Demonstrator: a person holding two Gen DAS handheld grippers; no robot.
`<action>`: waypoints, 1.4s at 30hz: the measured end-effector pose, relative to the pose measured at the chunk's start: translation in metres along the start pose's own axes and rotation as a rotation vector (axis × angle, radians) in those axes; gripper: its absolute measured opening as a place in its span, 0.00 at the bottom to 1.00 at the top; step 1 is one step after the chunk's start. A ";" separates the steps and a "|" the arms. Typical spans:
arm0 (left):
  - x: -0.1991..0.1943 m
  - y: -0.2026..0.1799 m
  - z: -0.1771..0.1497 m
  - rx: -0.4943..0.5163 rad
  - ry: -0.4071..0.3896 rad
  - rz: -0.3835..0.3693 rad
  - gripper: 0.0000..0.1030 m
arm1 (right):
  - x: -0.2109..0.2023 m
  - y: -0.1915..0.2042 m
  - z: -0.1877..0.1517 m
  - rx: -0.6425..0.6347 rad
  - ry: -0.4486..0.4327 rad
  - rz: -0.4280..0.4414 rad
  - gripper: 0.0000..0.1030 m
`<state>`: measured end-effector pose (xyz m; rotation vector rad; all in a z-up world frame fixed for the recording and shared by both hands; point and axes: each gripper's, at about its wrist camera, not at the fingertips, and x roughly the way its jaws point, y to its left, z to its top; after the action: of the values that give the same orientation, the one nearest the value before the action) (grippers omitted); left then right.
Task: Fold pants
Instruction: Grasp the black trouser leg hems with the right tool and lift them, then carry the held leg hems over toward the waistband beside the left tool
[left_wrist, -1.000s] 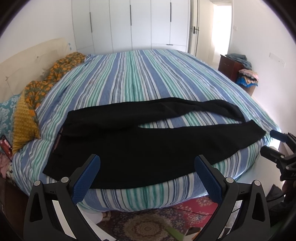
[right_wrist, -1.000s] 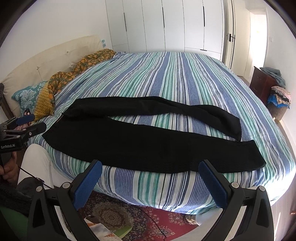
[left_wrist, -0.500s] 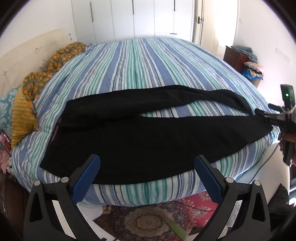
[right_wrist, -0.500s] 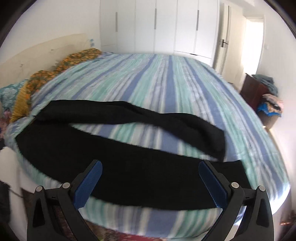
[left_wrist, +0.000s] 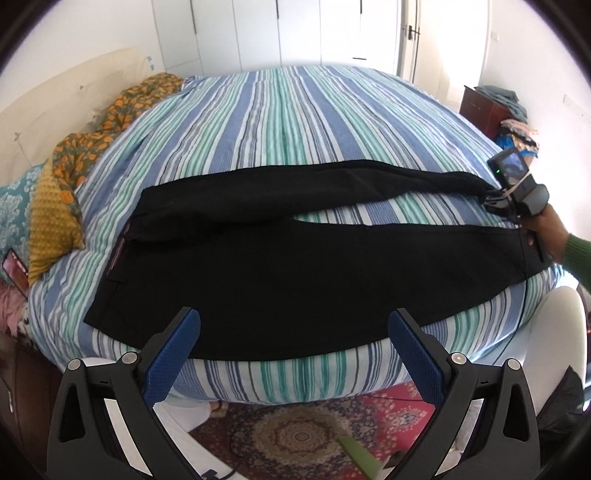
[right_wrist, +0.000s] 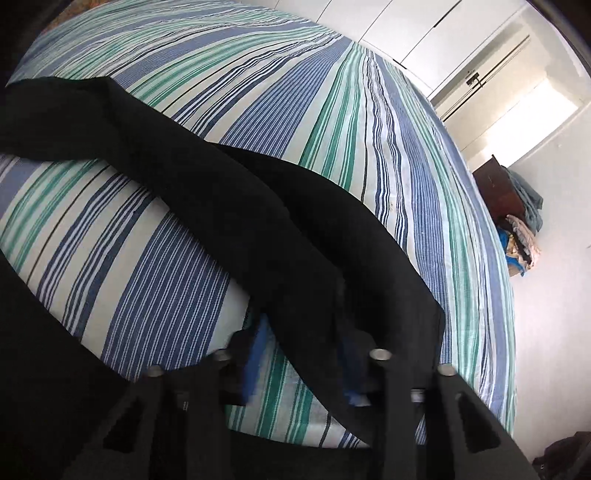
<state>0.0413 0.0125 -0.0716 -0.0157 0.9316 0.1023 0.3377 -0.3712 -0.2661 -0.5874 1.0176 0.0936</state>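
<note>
Black pants (left_wrist: 295, 266) lie spread across the striped bed (left_wrist: 295, 110), waist at the left, the two legs splayed toward the right. My left gripper (left_wrist: 293, 332) is open above the bed's near edge, over the near leg, with nothing between its blue pads. A hand in a green sleeve (left_wrist: 576, 254) holds my right gripper (left_wrist: 487, 192) at the far leg's hem. In the right wrist view the jaws of my right gripper (right_wrist: 303, 362) are closing with that hem of the pants (right_wrist: 295, 240) between them. A sliver of sheet still shows beside the left pad (right_wrist: 255, 354).
A yellow pillow (left_wrist: 51, 218) and an orange-patterned blanket (left_wrist: 122, 107) sit by the headboard at the left. White wardrobes (left_wrist: 277, 33) line the back wall. A dark cabinet (left_wrist: 484, 110) piled with clothes stands at the right. A patterned rug (left_wrist: 303, 435) covers the floor below.
My right gripper swung right and down to the far leg's hem, and its jaws went from wide to narrow around the cloth. The left gripper barely shifted and stays open.
</note>
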 end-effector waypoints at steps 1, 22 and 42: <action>0.002 0.003 -0.001 -0.013 0.006 -0.003 0.99 | -0.010 -0.006 0.002 0.018 -0.014 0.005 0.21; 0.033 -0.021 0.002 0.015 0.099 -0.091 0.99 | 0.021 -0.224 0.001 0.752 0.086 0.220 0.74; 0.038 -0.067 0.016 0.161 0.084 -0.066 0.99 | 0.013 -0.279 -0.013 0.866 0.130 0.565 0.09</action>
<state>0.0830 -0.0505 -0.0948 0.0988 1.0205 -0.0351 0.4292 -0.6156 -0.1653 0.4952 1.2062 0.1015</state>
